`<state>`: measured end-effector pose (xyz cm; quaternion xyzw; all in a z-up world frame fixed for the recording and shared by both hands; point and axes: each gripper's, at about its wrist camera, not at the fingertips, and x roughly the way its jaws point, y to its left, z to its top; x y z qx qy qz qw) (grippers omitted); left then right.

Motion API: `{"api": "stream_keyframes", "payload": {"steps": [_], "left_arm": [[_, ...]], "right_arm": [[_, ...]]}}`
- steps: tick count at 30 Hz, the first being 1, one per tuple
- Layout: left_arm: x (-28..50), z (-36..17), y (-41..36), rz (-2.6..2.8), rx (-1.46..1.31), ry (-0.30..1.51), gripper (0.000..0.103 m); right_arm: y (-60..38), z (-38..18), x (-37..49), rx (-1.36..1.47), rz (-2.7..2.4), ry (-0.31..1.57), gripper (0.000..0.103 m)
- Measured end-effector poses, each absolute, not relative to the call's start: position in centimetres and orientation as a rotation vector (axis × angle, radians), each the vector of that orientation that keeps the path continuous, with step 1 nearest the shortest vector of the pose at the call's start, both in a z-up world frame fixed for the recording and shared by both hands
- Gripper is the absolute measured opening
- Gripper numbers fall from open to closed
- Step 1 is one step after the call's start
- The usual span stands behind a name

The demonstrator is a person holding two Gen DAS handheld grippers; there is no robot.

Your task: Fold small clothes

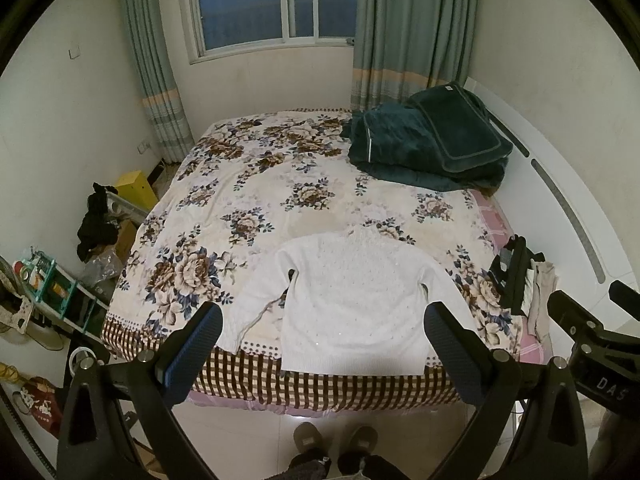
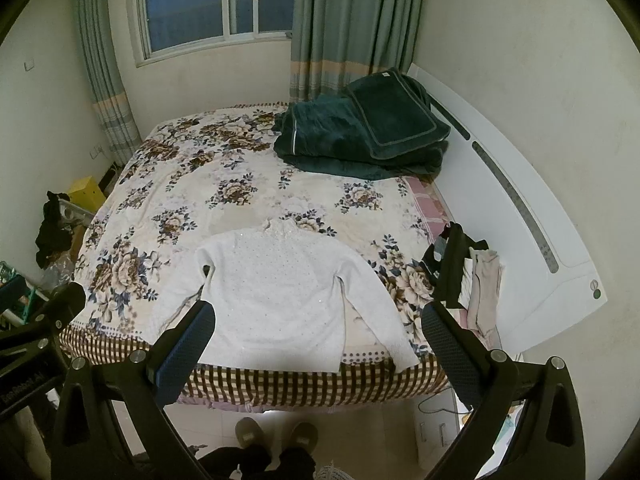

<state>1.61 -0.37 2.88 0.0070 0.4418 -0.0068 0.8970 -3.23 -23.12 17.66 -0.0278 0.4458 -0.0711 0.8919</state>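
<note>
A small white knit sweater (image 1: 352,300) lies flat, front edge toward me, on the floral bedspread (image 1: 248,184) near the bed's front edge; it also shows in the right wrist view (image 2: 276,300). Both sleeves lie spread out beside the body. My left gripper (image 1: 324,320) is open and empty, held in the air above the sweater's hem. My right gripper (image 2: 320,320) is open and empty, held at the same height over the sweater. The right gripper's body shows at the right edge of the left wrist view (image 1: 592,332).
A folded dark green blanket (image 1: 432,144) lies at the bed's back right. A pile of dark and pale clothes (image 1: 524,280) sits at the bed's right edge by the white headboard (image 2: 520,216). Clutter, a yellow box (image 1: 136,188) and shelves stand left of the bed. My slippers (image 1: 336,440) stand on the floor.
</note>
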Motion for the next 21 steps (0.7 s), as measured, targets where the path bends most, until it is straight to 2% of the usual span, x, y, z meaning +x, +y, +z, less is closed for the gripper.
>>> {"api": "stream_keyframes", "payload": {"steps": [11, 16, 21], "left_arm": [[3.1, 2.5, -0.9, -0.040, 0.008, 0.923, 0.103], [5.3, 0.6, 0.2, -0.004, 0.030, 0.847, 0.103], [9.6, -5.1, 0.9, 0.051, 0.093, 0.813, 0.103]], "right_arm": [[-22.1, 19.0, -1.7, -0.043, -0.174, 0.936, 0.103], [-23.4, 13.7, 0.1, 0.043, -0.204, 0.944, 0.103], [-29.4, 6.4, 2.6, 0.165, -0.369, 0.973, 0.103]]}}
